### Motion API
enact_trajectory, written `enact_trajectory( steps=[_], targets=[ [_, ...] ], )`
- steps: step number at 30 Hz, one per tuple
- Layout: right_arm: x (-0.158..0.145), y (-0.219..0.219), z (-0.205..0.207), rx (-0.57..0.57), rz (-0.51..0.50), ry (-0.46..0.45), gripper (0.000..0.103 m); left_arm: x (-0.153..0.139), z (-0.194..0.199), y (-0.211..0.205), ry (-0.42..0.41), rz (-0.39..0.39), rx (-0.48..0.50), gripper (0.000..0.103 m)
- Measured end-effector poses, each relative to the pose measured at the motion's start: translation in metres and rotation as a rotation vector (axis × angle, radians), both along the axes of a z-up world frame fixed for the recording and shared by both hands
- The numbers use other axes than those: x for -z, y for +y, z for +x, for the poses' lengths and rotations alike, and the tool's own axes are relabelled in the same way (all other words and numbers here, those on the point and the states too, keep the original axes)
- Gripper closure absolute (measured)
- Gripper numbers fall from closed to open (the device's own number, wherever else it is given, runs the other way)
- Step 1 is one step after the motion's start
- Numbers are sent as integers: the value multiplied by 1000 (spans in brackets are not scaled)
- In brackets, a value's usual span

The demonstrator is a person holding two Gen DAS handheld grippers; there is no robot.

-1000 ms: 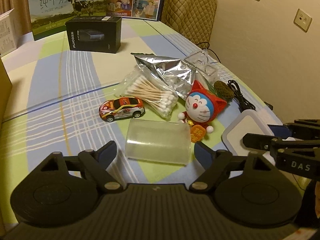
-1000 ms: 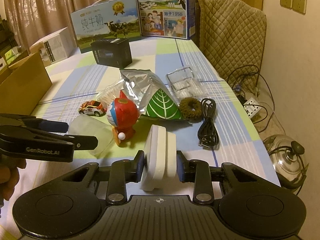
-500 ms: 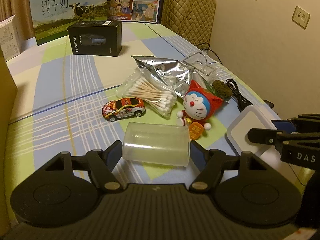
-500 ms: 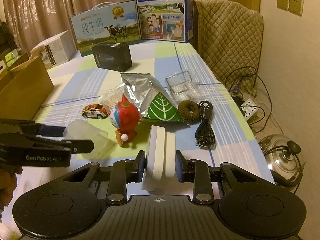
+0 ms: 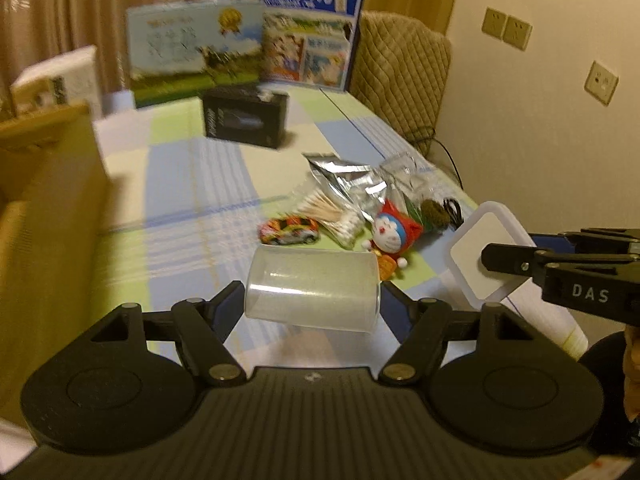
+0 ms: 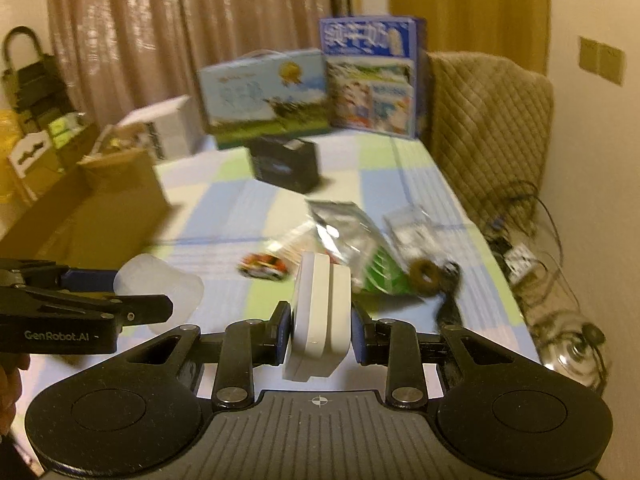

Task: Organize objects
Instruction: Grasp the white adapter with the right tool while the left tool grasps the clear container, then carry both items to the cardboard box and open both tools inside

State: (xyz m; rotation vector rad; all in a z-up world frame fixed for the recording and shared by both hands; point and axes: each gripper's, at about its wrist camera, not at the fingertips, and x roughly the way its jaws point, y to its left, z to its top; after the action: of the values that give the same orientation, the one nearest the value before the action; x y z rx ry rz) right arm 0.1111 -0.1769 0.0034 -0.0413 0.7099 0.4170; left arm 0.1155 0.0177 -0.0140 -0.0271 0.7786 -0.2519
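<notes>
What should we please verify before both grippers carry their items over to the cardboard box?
1. Left gripper holds the translucent plastic cup sideways between its jaws: ok.
2. Right gripper is clamped on the white lidded box: ok.
3. Both items are lifted off the checked tablecloth: ok.
4. Gap between the two grippers: ok, apart.
5. Cardboard box on the left is open: ok; room inside: cannot tell.
6. Toy car and Doraemon figure remain on the table: not ok.

Both grippers tilt downward, left gripper (image 5: 312, 300) and right gripper (image 6: 320, 332) each clamped on a load.
</notes>
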Motion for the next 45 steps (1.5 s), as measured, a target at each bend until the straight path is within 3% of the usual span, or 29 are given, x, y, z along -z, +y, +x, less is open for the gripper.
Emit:
enact_trajectory(
  steps=[9,16,28,36,45],
  targets=[
    [-40,86,-13,-200,63,-47,75,-68,-37,66,-91,18,-106,34],
    [-58,170,-13,-354,112,-41,75,-98,-58,139,-115,79,-224,34],
    [-31,278,-1,-487,68,39,75,-88,-62,245,-79,112,-363,34],
    [-19,297,3,-487,44,60,75,-58,-49,271,-44,83,-381,34],
    [-8,302,5,-490,40,87,75,-48,-50,288,-47,56,-423,29]
  ],
)
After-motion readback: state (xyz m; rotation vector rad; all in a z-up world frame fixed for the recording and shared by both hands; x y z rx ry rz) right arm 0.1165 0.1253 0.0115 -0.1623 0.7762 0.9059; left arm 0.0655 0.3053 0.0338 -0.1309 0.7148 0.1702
